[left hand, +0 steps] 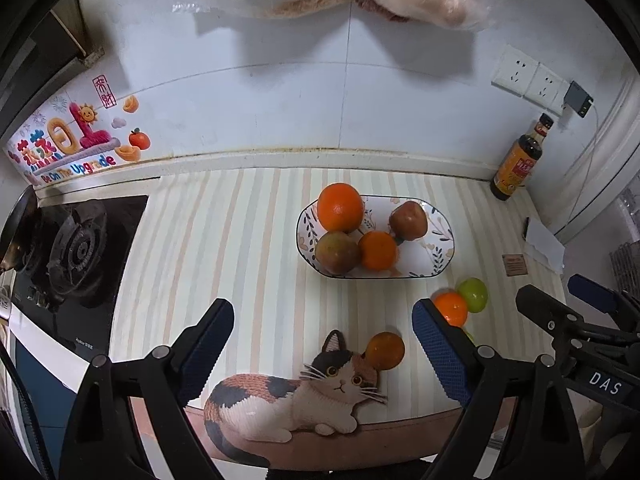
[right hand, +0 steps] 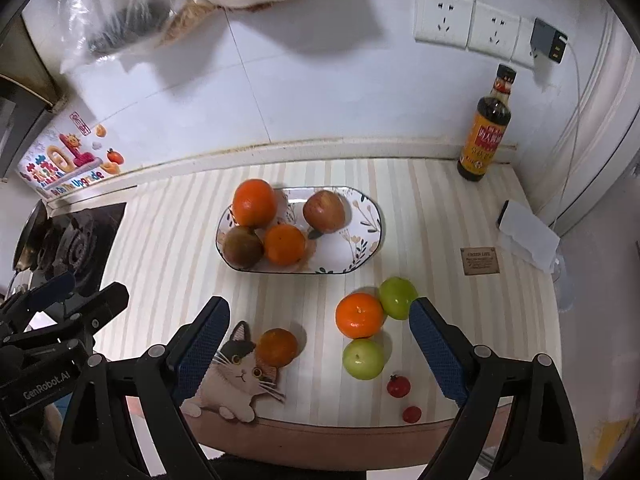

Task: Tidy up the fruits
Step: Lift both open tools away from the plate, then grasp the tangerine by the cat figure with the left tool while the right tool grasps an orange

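Right wrist view: with both the right gripper [right hand: 319,344] and left gripper [left hand: 323,344] held released and empty, the loose tangerine [right hand: 359,315], wedged against two green fruits [right hand: 397,297] on the desk [right hand: 176,240] short of the plate [right hand: 370,236], could be nudged off the near edge.

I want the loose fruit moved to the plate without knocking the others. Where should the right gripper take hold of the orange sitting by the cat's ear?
Grip the orange across its widest middle, coming down from above with the right gripper, one finger on its left and one on its right. It is round, stands apart from the other loose fruit, and only the flat cat mat lies beside it, so both sides look free.
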A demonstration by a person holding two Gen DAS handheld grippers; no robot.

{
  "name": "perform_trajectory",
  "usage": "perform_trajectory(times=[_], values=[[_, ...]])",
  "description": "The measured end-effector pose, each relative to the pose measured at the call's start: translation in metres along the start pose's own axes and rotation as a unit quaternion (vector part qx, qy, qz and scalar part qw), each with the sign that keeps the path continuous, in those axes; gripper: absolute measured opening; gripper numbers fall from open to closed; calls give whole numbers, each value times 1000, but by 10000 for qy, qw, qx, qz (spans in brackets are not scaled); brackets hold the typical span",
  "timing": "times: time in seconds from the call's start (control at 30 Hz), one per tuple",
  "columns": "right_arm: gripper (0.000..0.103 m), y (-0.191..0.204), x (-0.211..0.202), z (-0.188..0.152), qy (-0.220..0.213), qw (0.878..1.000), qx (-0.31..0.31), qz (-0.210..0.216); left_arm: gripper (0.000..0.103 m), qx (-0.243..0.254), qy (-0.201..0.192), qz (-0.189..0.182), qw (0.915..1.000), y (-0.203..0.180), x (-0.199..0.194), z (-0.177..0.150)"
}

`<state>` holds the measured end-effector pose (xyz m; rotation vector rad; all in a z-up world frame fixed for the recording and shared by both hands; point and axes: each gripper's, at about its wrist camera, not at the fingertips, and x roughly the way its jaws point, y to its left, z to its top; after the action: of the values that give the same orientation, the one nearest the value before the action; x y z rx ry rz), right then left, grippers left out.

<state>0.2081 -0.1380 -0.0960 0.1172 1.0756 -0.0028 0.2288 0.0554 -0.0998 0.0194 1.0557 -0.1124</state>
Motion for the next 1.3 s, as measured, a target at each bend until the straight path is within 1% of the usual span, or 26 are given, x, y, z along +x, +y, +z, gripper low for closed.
perform_trajectory(times=[0.13, 0.33, 0.4, 0.47, 0.53, 0.6, 0.7, 0.8, 1.0, 1.07, 1.1, 1.17, 1.27, 1.3], values=[[93, 0, -10, -2, -52, 9999, 53, 73, 91, 0, -17, -27, 10000, 0, -5, -1], [93, -1, -7, -4, 54, 9997, 151, 209, 91, 12, 92, -56, 9999, -2, -2, 1], [93, -3, -2, -3, 88, 9995, 185, 231, 91, 81, 246, -55, 9997, -6, 5, 2], [97, -6, 3, -3, 129, 9994, 235, 233, 91, 138, 370, -66, 9992, -10, 14, 2], [97, -12, 11, -2, 222, 9990, 324, 235, 91, 206, 499, -43, 9985, -15, 25, 2], [97, -19, 20, -3, 279, 9985, 412, 211, 95, 261, 667, -40, 9974, -19, 38, 0], [97, -34, 39, -4, 453, 9972, 579, 167, 95, 307, 1026, -88, 9942, -27, 67, -5], [97, -54, 67, -6, 723, 9937, 834, 166, 95, 307, 1327, -116, 9906, -33, 94, -10], [97, -91, 125, -20, 1341, 9829, 1247, 169, 95, 308, 2072, -246, 9775, -47, 154, -27], [97, -100, 146, -26, 1540, 9790, 1322, 191, 95, 309, 2334, -285, 9715, -53, 174, -36], [97, -102, 153, -28, 1606, 9775, 1352, 218, 95, 291, 2517, -322, 9668, -57, 185, -41], [97, -106, 175, -33, 1815, 9724, 1432, 330, 95, 293, 2738, -408, 9605, -62, 200, -48], [97, -108, 200, -37, 2004, 9663, 1528, 516, 95, 244, 3081, -564, 9494, -70, 225, -61], [97, -108, 206, -38, 2045, 9648, 1554, 567, 95, 210, 3145, -580, 9472, -72, 231, -64]])
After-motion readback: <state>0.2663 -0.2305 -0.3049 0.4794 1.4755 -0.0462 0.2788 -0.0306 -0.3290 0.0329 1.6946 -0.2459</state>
